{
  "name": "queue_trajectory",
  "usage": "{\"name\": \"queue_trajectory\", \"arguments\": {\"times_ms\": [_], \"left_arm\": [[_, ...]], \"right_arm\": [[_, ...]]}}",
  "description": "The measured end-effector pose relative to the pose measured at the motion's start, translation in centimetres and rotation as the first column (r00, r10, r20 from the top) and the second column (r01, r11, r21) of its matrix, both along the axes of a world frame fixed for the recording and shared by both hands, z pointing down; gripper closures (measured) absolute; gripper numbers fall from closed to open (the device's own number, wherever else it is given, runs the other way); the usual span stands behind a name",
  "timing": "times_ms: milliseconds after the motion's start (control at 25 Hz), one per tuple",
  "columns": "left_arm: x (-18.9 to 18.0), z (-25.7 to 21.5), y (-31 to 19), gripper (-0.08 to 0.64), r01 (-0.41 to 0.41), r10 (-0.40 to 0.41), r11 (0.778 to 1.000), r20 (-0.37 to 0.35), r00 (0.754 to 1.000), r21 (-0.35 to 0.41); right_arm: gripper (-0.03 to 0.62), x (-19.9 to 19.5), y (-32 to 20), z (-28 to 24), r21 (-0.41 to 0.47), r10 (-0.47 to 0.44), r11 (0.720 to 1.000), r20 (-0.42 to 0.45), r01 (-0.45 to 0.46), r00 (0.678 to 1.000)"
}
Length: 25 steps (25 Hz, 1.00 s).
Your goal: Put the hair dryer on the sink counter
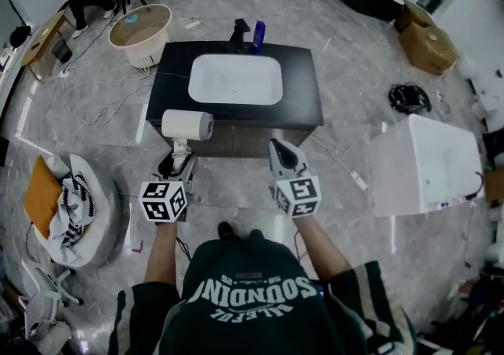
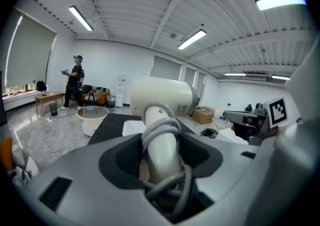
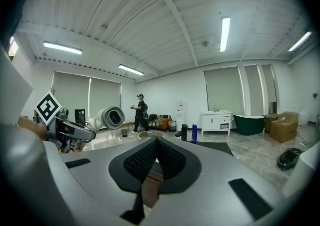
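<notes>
The hair dryer is a single smooth white one, with a fat cylindrical barrel and a round, straight handle. A grey rubbery cord is looped several times round that handle. In the head view it sits left of centre, held in the air with its barrel overlapping the lower-left corner of the sink counter. In the left gripper view the barrel fills the middle of the frame and lies crosswise above the handle.

The left gripper has its two matte grey jaws spread wide and clamped on the cord-wrapped handle, whose sides sit against the dark ribbed pads. The right gripper, just right of centre, holds nothing. Its two jaws are pressed together, the ribbed black pads meeting in a narrow V. Each gripper carries one cube with black-and-white square markers.

The counter has a flat black rectangular top with one glossy white basin, a rounded rectangle, sunk into it. At its far edge stand one black faucet and one blue bottle. The floor is grey and marble-veined. One round pale tub sits at upper left of the counter, and one white boxy unit at right.
</notes>
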State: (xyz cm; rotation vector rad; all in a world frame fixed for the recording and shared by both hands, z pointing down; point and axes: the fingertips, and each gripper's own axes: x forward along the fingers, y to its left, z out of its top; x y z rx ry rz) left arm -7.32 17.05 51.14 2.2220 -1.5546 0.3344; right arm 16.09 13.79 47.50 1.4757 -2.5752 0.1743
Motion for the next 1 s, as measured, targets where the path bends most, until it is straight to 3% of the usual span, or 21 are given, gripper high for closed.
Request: {"name": "queue_trajectory", "arguments": {"times_ms": [560,1000], "left_arm": [[-4.7,1.4,-1.9,0.339,-0.008,0.008,1.0,0.006,1.0,-0.008],[-6.2,2.0,-8.1,0.339,0.0,0.0,1.0,0.004,1.0,-0.006]], "right_arm": [[0.592,-3.7,-1.9,1.7,-0.011,0.021,1.0,0.005,-0.021,1.0],[0.591,-4.9,-8.0,2.6,-0.018,0.026,0.999,0.017,-0.026,1.0]]}}
